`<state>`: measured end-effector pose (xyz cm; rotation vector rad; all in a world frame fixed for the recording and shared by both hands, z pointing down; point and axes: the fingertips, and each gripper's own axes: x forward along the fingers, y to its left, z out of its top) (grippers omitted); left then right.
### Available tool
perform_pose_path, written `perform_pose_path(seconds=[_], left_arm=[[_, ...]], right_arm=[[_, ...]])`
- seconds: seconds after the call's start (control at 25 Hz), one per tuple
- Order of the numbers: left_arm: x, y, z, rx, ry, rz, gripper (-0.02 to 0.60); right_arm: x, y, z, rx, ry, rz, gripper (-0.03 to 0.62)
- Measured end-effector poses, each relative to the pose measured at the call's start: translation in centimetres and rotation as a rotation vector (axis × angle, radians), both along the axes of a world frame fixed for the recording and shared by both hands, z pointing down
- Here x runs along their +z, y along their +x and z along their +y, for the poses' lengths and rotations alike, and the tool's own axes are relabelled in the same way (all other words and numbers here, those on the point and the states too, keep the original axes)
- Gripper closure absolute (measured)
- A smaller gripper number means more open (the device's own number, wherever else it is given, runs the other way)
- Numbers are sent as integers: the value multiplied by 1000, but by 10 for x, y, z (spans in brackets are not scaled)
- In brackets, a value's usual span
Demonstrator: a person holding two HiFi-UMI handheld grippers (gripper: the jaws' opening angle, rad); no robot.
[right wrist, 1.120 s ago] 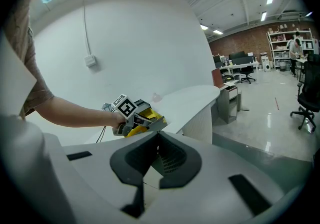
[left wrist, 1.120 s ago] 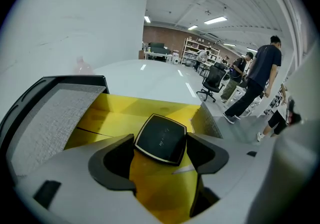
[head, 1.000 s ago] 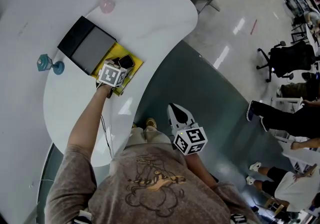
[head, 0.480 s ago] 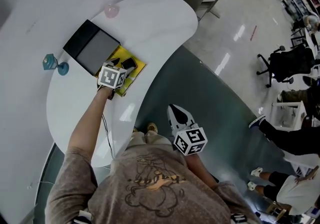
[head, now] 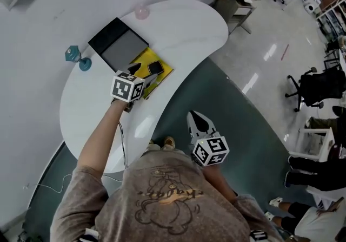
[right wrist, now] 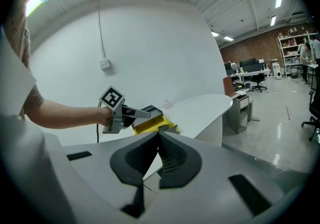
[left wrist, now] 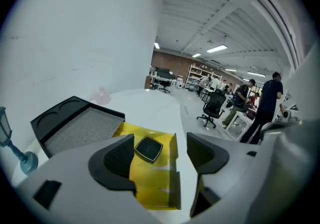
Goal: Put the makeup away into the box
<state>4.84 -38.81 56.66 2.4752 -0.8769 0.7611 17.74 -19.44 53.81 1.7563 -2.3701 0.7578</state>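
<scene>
As only its own view shows, left tongs (left wrist: 160,152) gape (empty).

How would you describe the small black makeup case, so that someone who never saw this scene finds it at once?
On the white curved table stands an open yellow box, next to a larger black tray with a grey inside. The makeup case lies inside that yellow box: a small, flat, black square with a thin pale edge, far smaller than the tray.
</scene>
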Motion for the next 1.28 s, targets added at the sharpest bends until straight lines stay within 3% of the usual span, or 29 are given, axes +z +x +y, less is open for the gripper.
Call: perform_pose_path(seconds=[0.28,0.6,0.84,1.28], left_arm=[[-48,-17,33,-16,50,95,233],[-83,-43,68,-43,123,145,233],[-97,-61,88,-109,158,201,233],[-119,-102,121,-250,318,298,233]], right_arm=[[-9,-15,-4,-39,30,1,591],[-21,-23,-11,-61,63,15,591],[-31,-25,-13,-80,83,37,591],[-42,-29,-13,-87,105,62,591]])
